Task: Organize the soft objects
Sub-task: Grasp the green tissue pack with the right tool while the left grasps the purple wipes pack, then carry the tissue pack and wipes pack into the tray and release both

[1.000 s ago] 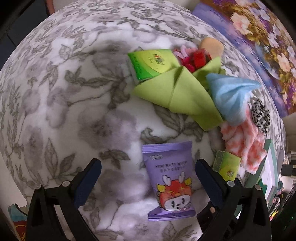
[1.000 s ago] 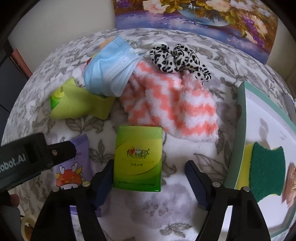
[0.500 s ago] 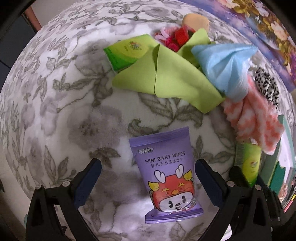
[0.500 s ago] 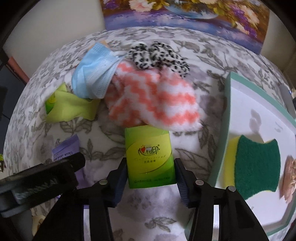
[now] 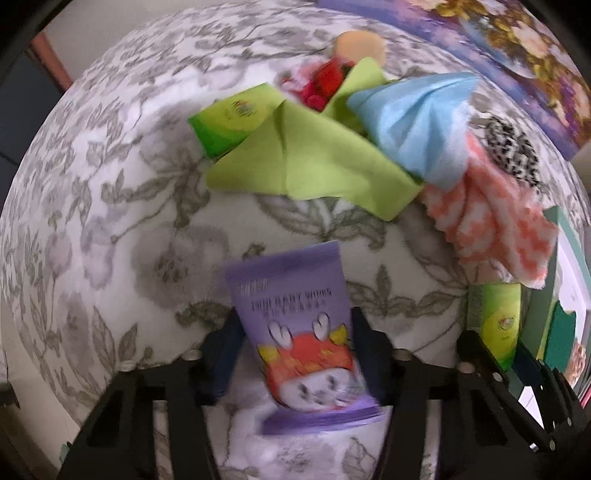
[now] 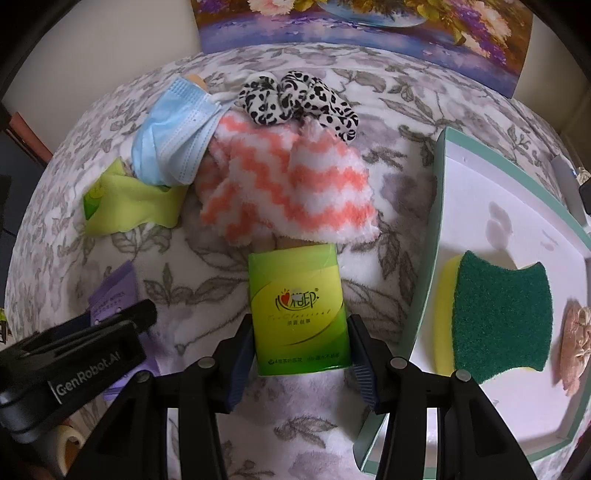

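My left gripper point(image 5: 297, 354) is shut on a purple baby wipes pack point(image 5: 301, 332), its edge also showing in the right wrist view point(image 6: 112, 299). My right gripper point(image 6: 297, 350) is shut on a green tissue pack point(image 6: 297, 310), which also shows in the left wrist view point(image 5: 496, 321). Behind lie an orange-and-white zigzag fluffy cloth point(image 6: 291, 184), a blue face mask point(image 6: 173, 136), a leopard-print scrunchie point(image 6: 299, 99), a lime cloth point(image 5: 310, 166) and a second green tissue pack point(image 5: 232, 118).
A teal-rimmed white tray point(image 6: 439, 177) at the right holds a green-and-yellow sponge point(image 6: 498, 314) and a pink fabric flower point(image 6: 574, 350). A flower painting point(image 6: 369, 22) leans at the back. Red and pink soft items point(image 5: 321, 83) and a tan round thing point(image 5: 360, 44) lie behind the lime cloth.
My left gripper closed on the purple wipes pack. My right gripper, which closed on the green tissue pack earlier, still holds it.
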